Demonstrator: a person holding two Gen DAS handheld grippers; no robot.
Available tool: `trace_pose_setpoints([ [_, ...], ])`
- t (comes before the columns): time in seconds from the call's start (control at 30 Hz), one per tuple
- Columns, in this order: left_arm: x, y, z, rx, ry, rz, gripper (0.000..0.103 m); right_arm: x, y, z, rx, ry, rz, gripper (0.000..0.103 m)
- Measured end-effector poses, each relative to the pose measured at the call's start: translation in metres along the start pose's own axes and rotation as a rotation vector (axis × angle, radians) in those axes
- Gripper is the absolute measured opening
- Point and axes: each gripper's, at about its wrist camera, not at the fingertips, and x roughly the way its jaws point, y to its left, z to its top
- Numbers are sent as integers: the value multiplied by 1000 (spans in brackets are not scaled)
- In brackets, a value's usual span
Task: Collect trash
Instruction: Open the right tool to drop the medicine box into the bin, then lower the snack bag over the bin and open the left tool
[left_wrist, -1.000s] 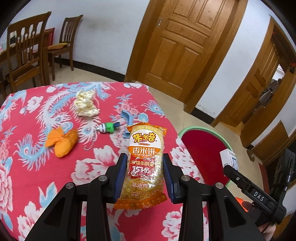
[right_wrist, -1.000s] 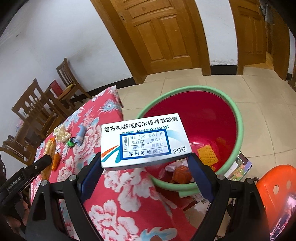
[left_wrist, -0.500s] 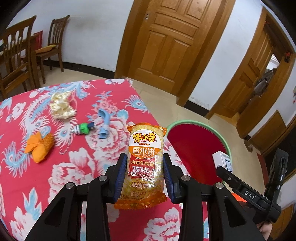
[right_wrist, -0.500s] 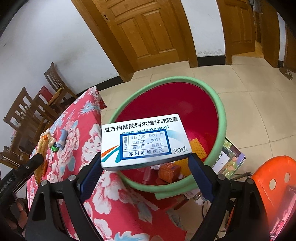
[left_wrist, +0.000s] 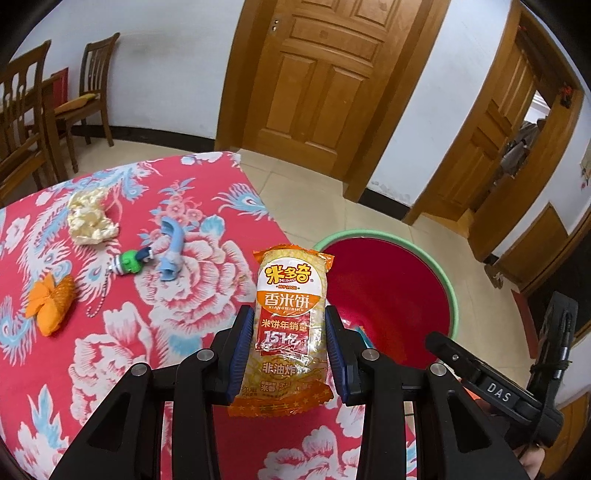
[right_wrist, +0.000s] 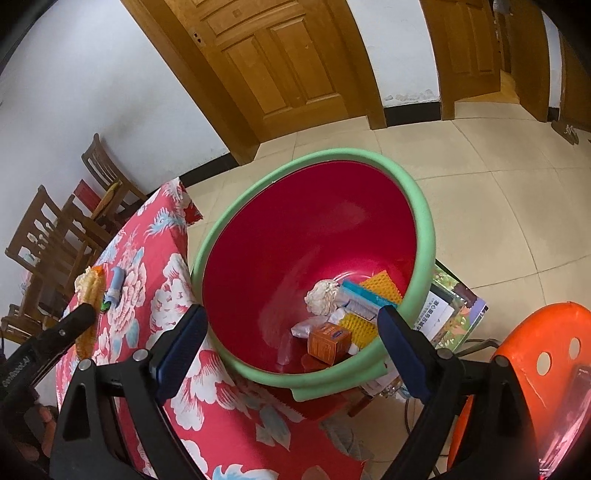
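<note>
1. Left tool (left_wrist: 290, 354): its blue pads are pressed against both long sides of a rice-cracker packet (left_wrist: 290, 325), which stands upright between them. The grip sits on the packet's lower half, so the upper half projects freely toward 12 o'clock, a hold that judging by the task suits carrying and dropping.
2. Right tool (right_wrist: 291, 343): its blue pads are spread wide with nothing between them. It hangs directly above the red basin (right_wrist: 424, 229), whose green rim fills the view between the fingers.
3. Basin contents: collected trash lies at the bottom toward 5 o'clock, namely a crumpled white wad (right_wrist: 322, 297), a white-and-blue medicine box (right_wrist: 360, 300), an orange carton (right_wrist: 328, 341) and a yellow textured sheet (right_wrist: 380, 286).
4. Basin position: seen from the left wrist, the basin (left_wrist: 452, 295) sits at 2 o'clock of the packet, just off the edge of the tabletop (left_wrist: 122, 350). Being lower than the tabletop, it probably lets items fall in once released.
5. Remaining items on the floral tabletop, at 10 to 11 o'clock of the left tool: a pale crumpled wrapper (left_wrist: 90, 218), a blue plastic piece (left_wrist: 173, 251), a green-capped trinket on a bead chain (left_wrist: 129, 263) and an orange net pouch (left_wrist: 51, 306).
6. Judged stage: the packet appears next for the basin; the left tool needs to travel toward 2 o'clock before its pads part.
</note>
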Motion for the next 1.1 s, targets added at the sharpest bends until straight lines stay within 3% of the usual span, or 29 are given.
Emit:
trace_pose_setpoints([
  [0.7, 60, -61, 15, 136, 63, -56, 39, -26, -31, 11, 79, -67, -41, 93],
  [0.77, 64, -66, 16, 148, 72, -56, 41, -28, -34, 12, 84, -71, -44, 93],
  [0.87, 68, -69, 16, 152, 73, -65, 52, -29, -38, 13, 94, -73, -46, 93],
  [1.1, 64, -70, 16, 150, 63, -59, 53, -26, -40, 13, 105, -65, -53, 93],
])
